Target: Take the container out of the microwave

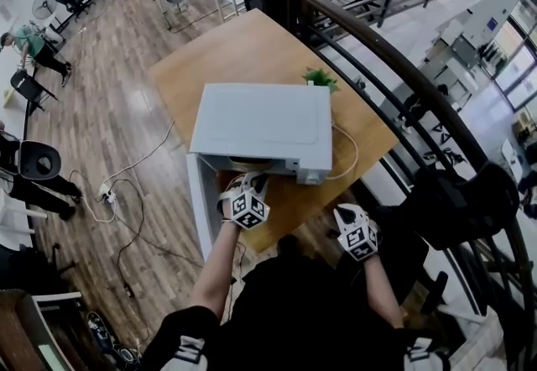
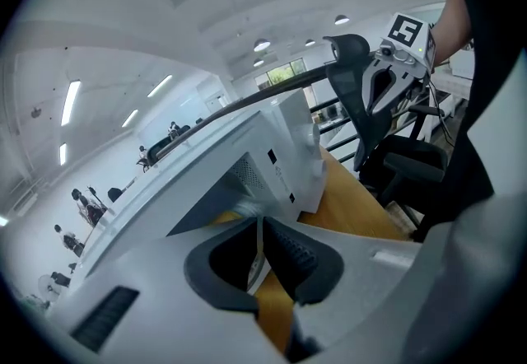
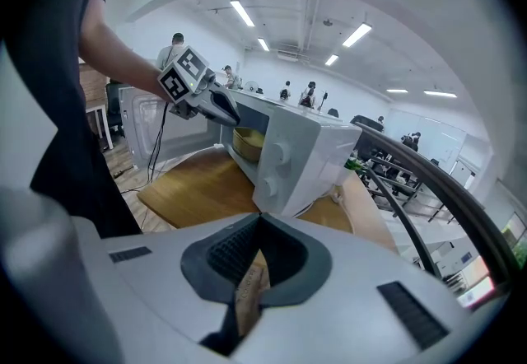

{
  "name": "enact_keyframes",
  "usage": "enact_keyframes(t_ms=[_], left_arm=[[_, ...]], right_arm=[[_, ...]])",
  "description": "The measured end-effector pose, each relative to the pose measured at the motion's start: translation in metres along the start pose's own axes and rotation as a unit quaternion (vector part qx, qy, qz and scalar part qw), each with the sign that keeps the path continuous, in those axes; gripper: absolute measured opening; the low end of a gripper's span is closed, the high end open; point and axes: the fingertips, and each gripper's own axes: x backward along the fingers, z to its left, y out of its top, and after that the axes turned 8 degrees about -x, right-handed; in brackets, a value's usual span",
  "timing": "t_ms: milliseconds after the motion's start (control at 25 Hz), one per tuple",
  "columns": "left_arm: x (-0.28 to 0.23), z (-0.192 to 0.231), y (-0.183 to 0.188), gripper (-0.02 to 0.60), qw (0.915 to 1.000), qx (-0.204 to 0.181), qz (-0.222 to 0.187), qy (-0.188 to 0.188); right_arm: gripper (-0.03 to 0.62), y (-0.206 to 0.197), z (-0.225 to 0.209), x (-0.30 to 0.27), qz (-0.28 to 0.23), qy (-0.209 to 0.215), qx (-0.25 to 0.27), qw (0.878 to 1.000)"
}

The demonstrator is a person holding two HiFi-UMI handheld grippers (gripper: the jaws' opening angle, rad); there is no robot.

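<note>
A white microwave [image 1: 262, 124] stands on a wooden table [image 1: 243, 50] with its door [image 1: 200, 206] swung open toward me. Inside sits a tan container [image 3: 247, 142], visible as a yellowish sliver [image 1: 243, 164] at the opening and as a yellowish patch [image 2: 226, 212] in the left gripper view. My left gripper [image 1: 254, 183] is at the mouth of the oven, jaws shut and empty, its tip [image 3: 235, 117] just above the container. My right gripper [image 1: 346, 211] hangs shut and empty off the table's near right corner, well away from the oven.
A small green plant [image 1: 319, 77] stands behind the microwave, and a white cable [image 1: 351, 151] loops beside it. A dark curved railing [image 1: 394, 67] runs close on the right, with a black office chair [image 1: 457, 201] by it. Cables [image 1: 126, 193] lie on the wood floor to the left.
</note>
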Motion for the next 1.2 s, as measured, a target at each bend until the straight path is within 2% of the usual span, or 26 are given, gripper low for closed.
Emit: enact_keyframes(t_ms=[200,520,1200], left_arm=[[-0.024,0.001,-0.015,0.087,0.9995,0.0,0.015,-0.029],[-0.051,0.01,-0.038,0.089,0.9978,-0.015,0.04,-0.05],[-0.084,0.014,-0.063,0.084,0.9919,-0.064,0.06,-0.092]], right_arm=[[-0.002,0.002,-0.001,-0.01,0.011,0.001,0.001,1.0],[-0.001,-0.006,-0.006,-0.019,0.039,-0.006,-0.01,0.999],[0.0,-0.008,-0.011,-0.024,0.048,-0.032,-0.036,0.998]])
